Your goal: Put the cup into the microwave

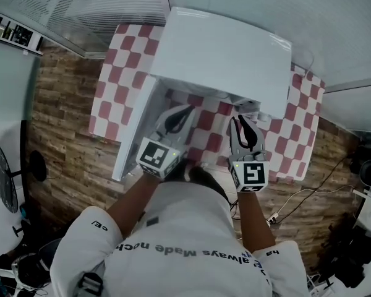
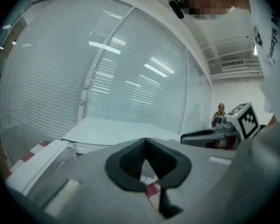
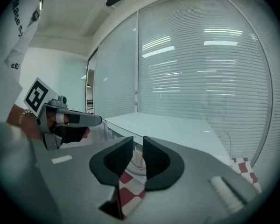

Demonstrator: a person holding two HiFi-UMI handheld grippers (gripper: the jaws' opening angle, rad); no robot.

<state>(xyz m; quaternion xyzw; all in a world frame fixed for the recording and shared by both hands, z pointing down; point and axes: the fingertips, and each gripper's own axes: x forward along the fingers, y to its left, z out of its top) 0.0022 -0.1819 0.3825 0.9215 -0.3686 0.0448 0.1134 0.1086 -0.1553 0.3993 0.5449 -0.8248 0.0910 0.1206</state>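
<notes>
On the red-and-white checked cloth (image 1: 108, 73) we see a boxy, glossy white microwave (image 1: 222, 54). Our left gripper (image 2: 145, 140) is pinched tip to tip and empty. The right gripper (image 3: 138, 139) is level, a crack apart and empty, with the round white cup (image 3: 138, 160) just beyond at 12 o'clock. Plank wood (image 1: 62, 135) lies underneath, with slatted blinds (image 3: 214, 55) beyond.
</notes>
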